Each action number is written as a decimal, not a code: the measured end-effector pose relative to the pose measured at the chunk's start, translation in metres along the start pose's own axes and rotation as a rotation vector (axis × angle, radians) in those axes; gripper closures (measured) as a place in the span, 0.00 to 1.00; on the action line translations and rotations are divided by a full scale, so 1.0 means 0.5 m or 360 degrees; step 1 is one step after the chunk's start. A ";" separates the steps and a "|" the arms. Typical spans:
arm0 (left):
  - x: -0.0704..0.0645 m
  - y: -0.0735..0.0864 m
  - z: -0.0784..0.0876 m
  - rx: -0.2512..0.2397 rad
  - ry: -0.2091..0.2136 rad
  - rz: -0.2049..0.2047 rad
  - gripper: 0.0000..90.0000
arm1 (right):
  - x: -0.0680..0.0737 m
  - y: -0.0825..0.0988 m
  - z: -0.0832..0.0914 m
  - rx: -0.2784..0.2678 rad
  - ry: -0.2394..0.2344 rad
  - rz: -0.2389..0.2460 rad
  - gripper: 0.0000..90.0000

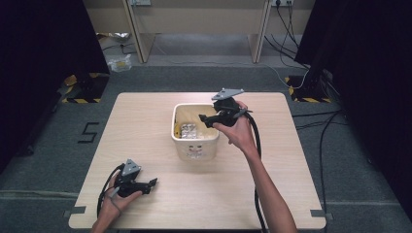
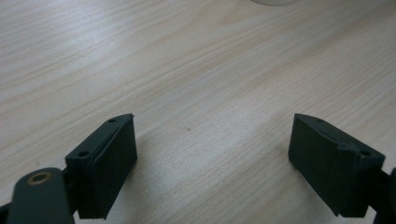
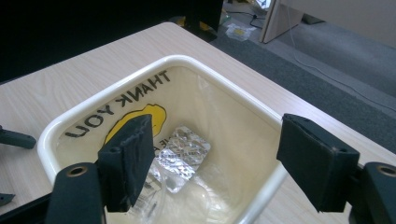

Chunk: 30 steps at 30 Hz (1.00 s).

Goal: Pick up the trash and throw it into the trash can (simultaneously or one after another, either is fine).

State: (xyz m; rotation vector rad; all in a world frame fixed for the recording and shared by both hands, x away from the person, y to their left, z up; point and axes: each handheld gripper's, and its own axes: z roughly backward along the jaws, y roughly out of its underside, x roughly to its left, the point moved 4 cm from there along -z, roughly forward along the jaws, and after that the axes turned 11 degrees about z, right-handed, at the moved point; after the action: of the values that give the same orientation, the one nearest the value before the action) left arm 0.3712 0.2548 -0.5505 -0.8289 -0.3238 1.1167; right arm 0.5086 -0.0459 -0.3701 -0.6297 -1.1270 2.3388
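Observation:
A cream plastic bin [image 1: 194,145] stands in the middle of the wooden table [image 1: 145,126]. Its inner wall [image 3: 140,93] reads "THANK YOU". A silver blister pack [image 3: 183,151] lies on the bin's floor beside some clear wrapping [image 3: 154,186]; the high view shows that blister pack [image 1: 188,130] too. My right gripper [image 1: 206,119] hovers over the bin's right rim and points into it. Its jaws stand wide apart with nothing between them, as the right gripper [image 3: 212,158] view shows. My left gripper [image 1: 151,183] rests low at the table's near left, open and empty, the left gripper [image 2: 212,163] over bare wood.
The bin's rim [image 3: 196,63] rises right below my right jaws. A cable [image 1: 256,145] trails from the right gripper along the forearm. Beyond the table's far edge are grey floor, desk legs [image 1: 138,43] and a small packet [image 1: 119,63].

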 end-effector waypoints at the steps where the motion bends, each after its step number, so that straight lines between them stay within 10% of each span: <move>1: 0.000 0.000 0.000 0.0000 0.0000 0.0000 0.16 | -0.002 0.002 0.004 -0.0010 0.0004 -0.0008 0.27; 30: 0.000 0.000 0.000 0.0000 0.0000 0.0000 0.16 | -0.027 0.053 0.101 -0.0091 0.0141 -0.0051 0.20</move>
State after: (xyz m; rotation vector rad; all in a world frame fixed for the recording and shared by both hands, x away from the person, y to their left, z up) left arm 0.3712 0.2548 -0.5505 -0.8288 -0.3239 1.1168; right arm 0.4842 -0.0982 -0.3608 -0.7231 -1.1587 2.2355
